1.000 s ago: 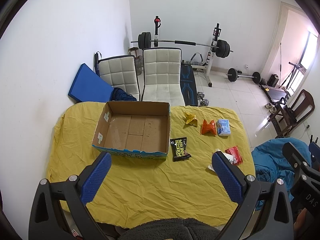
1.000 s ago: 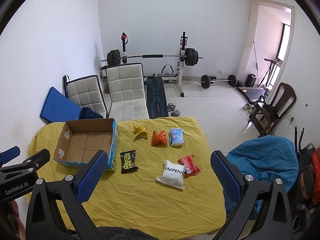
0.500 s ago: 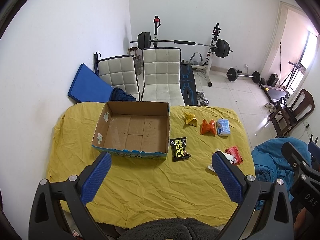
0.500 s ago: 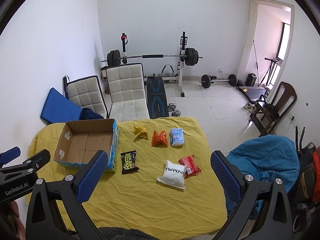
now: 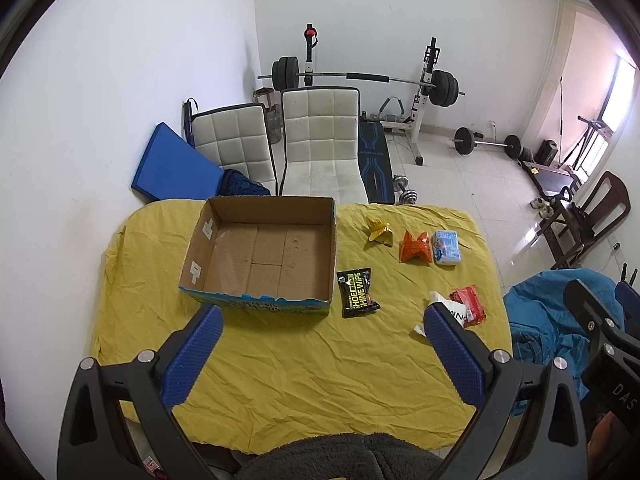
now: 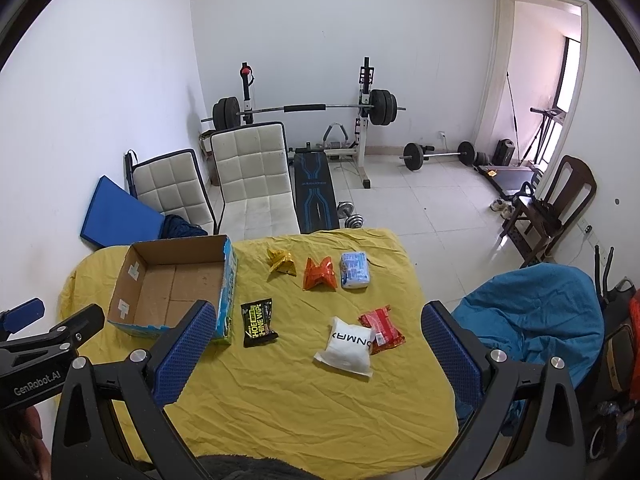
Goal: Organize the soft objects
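Observation:
An empty cardboard box (image 5: 264, 256) (image 6: 172, 288) sits on the yellow-covered table (image 5: 300, 368) (image 6: 296, 400). Right of it lie soft packets: a black wipes pack (image 5: 357, 292) (image 6: 258, 322), a yellow packet (image 5: 379, 230) (image 6: 282, 264), an orange packet (image 5: 416, 247) (image 6: 319, 273), a pale blue pack (image 5: 447, 247) (image 6: 354, 269), a red packet (image 5: 469, 305) (image 6: 382, 330) and a white pouch (image 6: 348, 342), partly hidden in the left wrist view (image 5: 444, 304). My left gripper (image 5: 320, 340) and right gripper (image 6: 316, 340) are both open, empty, held high above the table's near edge.
Two white chairs (image 5: 316, 140) and a blue mat (image 5: 176, 168) stand behind the table, with a barbell rack (image 5: 360, 76) at the back wall. A blue beanbag (image 6: 532, 320) and a wooden chair (image 6: 556, 196) are to the right.

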Demonstrator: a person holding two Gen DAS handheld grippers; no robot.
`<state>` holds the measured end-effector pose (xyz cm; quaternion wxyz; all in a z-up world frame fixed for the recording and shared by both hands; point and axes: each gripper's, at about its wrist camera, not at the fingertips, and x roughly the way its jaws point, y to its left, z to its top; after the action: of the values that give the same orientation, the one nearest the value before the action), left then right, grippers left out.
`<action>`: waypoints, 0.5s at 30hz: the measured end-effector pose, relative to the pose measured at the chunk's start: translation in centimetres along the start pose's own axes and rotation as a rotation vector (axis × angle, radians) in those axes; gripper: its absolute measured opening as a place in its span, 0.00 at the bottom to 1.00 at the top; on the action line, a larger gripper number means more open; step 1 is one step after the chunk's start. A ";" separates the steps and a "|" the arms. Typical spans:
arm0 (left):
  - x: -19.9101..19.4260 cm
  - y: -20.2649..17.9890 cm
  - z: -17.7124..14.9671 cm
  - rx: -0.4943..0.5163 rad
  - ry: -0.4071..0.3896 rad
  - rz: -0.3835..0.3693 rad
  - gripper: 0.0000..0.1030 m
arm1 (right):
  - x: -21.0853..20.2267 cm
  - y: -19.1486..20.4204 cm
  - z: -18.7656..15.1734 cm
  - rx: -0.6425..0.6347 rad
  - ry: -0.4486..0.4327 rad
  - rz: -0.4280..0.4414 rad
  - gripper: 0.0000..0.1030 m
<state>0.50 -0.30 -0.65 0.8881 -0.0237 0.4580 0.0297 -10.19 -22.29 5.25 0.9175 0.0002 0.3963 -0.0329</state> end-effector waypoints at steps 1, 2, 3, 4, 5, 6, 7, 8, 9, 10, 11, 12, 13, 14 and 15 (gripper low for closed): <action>0.3 -0.2 0.0 0.003 0.005 0.002 1.00 | 0.3 -0.3 0.0 0.005 0.008 0.001 1.00; 0.6 -0.3 0.0 0.007 0.009 0.002 1.00 | 0.6 -0.5 -0.1 0.010 0.016 0.001 1.00; 0.9 -0.5 0.1 0.010 0.012 0.000 1.00 | 1.0 -0.7 -0.1 0.012 0.025 0.000 1.00; 1.5 -0.8 0.3 0.016 0.010 0.002 1.00 | 1.5 -1.0 -0.1 0.017 0.035 -0.002 1.00; 2.0 -1.0 0.4 0.025 0.012 0.006 1.00 | 2.0 -1.4 -0.1 0.025 0.047 -0.006 1.00; 2.6 -1.4 0.6 0.037 0.019 0.011 1.00 | 2.7 -1.8 -0.1 0.037 0.064 -0.006 1.00; 3.3 -1.9 0.8 0.050 0.021 0.013 1.00 | 3.4 -2.4 -0.1 0.051 0.075 -0.008 1.00; 4.3 -2.4 1.1 0.065 0.028 0.020 1.00 | 4.3 -3.2 0.0 0.061 0.089 -0.018 1.00; 5.3 -2.9 1.4 0.075 0.038 0.020 1.00 | 5.3 -3.9 0.0 0.072 0.108 -0.026 1.00; 6.0 -3.3 1.6 0.080 0.036 0.014 1.00 | 6.7 -4.5 0.0 0.082 0.133 -0.028 1.00; 7.2 -3.8 1.8 0.087 0.045 0.018 1.00 | 8.2 -5.3 -0.2 0.091 0.164 -0.035 1.00; 8.5 -4.2 2.1 0.094 0.067 0.020 1.00 | 9.8 -6.1 -0.3 0.100 0.194 -0.040 1.00; 10.0 -4.6 2.4 0.097 0.086 0.008 1.00 | 12.1 -6.9 -0.6 0.107 0.242 -0.041 1.00; 11.4 -4.8 2.6 0.099 0.103 0.004 1.00 | 14.0 -7.6 -0.9 0.115 0.278 -0.041 1.00; 13.2 -5.2 2.7 0.104 0.135 0.001 1.00 | 16.1 -8.2 -1.3 0.127 0.313 -0.033 1.00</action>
<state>10.72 -4.84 -9.72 0.8554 0.0206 0.5176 0.0045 -0.60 -31.42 -7.12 0.8420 0.0566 0.5316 -0.0723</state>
